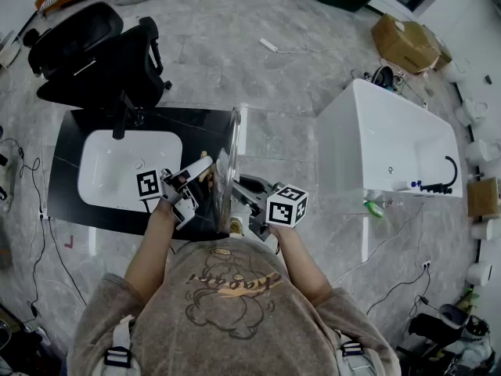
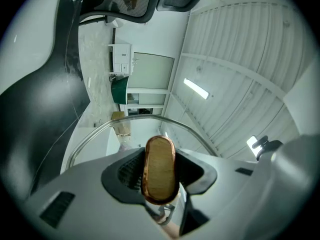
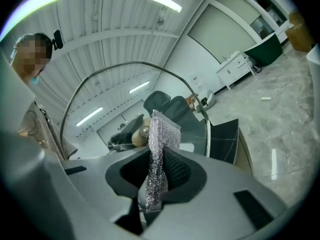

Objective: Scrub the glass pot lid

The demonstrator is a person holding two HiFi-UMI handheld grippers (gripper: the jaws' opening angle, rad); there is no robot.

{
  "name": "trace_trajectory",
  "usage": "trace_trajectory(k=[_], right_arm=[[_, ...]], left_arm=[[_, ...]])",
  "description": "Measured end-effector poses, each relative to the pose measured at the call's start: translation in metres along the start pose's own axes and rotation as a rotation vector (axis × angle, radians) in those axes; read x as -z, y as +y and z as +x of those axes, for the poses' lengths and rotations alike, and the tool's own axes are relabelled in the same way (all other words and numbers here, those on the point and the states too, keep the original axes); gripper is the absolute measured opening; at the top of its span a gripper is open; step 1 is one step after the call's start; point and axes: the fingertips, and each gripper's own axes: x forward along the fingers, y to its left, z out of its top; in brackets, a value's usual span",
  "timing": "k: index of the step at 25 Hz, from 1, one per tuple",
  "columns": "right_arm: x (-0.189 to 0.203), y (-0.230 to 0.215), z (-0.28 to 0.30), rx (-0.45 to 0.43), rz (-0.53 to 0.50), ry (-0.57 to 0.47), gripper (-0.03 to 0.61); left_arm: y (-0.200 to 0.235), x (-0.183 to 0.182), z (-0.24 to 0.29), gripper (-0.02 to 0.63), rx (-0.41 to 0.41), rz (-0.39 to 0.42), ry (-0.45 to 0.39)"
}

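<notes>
1. Left hand-held gripper (image 1: pixel 186 188): jaws clamped on the wooden knob (image 2: pixel 160 176) of the glass pot lid (image 1: pixel 228 161). The lid stands on edge in the air between the two grippers, above the dark worktop (image 1: pixel 78 124) and just beside the white sink basin (image 1: pixel 117 171).
2. Right hand-held gripper (image 1: pixel 249 202): jaws pinched on a silvery mesh scourer (image 3: pixel 161 144), which faces the lid's underside. I cannot tell whether mesh and glass are touching.
3. Risk: the knob is the only hold. Sideways scrubbing pressure would likely turn the lid about that grip or work the knob out from between the pads.
4. Risk: if it slips, the glass falls onto the hard worktop or basin and could chip or shatter.
5. Risk: only a narrow strip of mesh is gripped. Dragging it could pull it free or fold it over, and the bare jaw tips would then scrape the glass.
6. Risk: pressing near the rim gives the most leverage against the knob. Pressing near the centre looks safer.
</notes>
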Motion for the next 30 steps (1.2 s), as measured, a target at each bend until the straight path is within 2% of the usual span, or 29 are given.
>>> trace_trajectory(k=[5,9,14,17,20,23,30], right_arm=[[-0.016,0.032,-0.013,-0.077,0.029,-0.076,0.081],[-0.027,0.058,-0.025,-0.123,0.011,-0.091,0.081],[-0.049,0.088,-0.043,-0.213,0.008,-0.157,0.081],[-0.057,0.093,-0.048,-0.225,-0.01,-0.179,0.081],[-0.059,0.083,-0.05,-0.195,-0.013,-0.201,0.08],[-0.058,0.065,-0.056,-0.126,-0.011,-0.214,0.08],[-0.059,0.0,-0.117,0.162,0.019,-0.287,0.08]], left_arm=[[0.011,0.007,-0.008,0.178,-0.024,-0.024,-0.007],[0.017,0.009,-0.014,0.178,-0.043,-0.029,-0.012],[0.019,0.01,-0.016,0.178,-0.06,-0.022,-0.009],[0.016,0.01,-0.015,0.178,-0.058,-0.02,-0.012],[0.011,0.008,-0.014,0.178,-0.058,-0.003,-0.016],[0.005,0.003,-0.019,0.178,-0.086,0.036,-0.025],[0.001,-0.024,-0.068,0.178,-0.259,0.166,-0.075]])
